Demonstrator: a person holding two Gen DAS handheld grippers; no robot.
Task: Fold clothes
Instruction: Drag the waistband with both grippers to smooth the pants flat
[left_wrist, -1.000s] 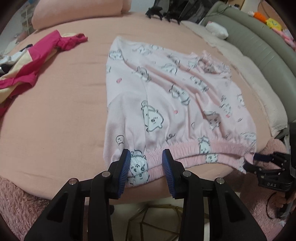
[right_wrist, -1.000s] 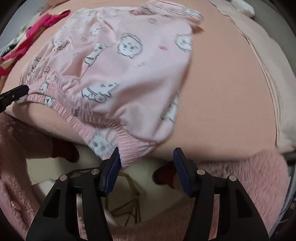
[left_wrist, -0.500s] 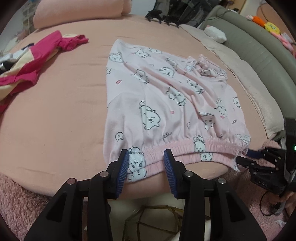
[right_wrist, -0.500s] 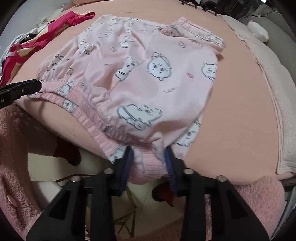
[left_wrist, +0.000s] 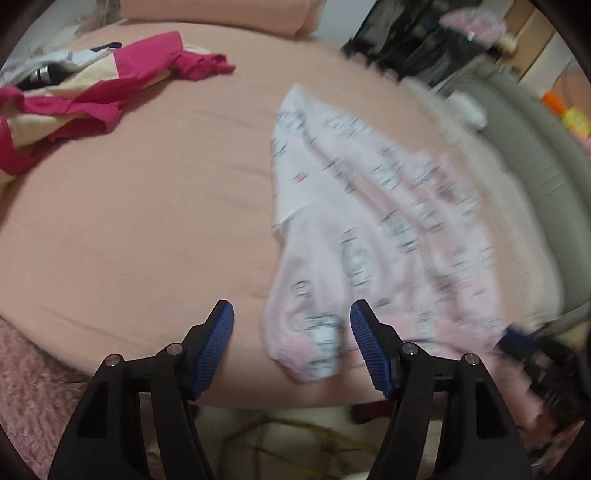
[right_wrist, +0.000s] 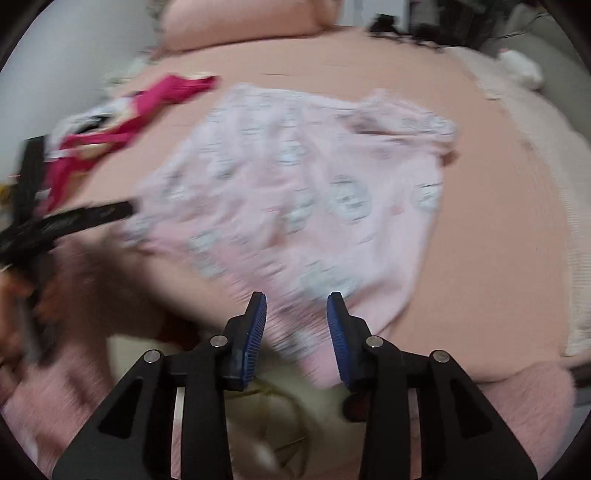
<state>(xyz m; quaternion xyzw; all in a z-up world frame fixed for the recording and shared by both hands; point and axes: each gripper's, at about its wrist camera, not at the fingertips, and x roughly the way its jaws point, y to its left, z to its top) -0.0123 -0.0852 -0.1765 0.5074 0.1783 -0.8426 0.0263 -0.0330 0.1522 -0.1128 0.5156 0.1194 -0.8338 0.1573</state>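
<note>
My left claw is spread wide, gripping nothing, with the waistband corner of the pink printed shorts lying between its fingers. My right claw is clenched on the waistband at the other end. The shorts lie blurred across the peach bed, well apart from a magenta garment.

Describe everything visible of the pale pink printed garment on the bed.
The pale pink garment is soft, thin-looking fabric printed with small cartoon faces, blurred by motion. It lies spread and rumpled on the peach bedsheet, with a gathered elastic band at the near edge, which overhangs the bed. That band sits between the right gripper's blue fingers; the left gripper is open at its other corner.
</note>
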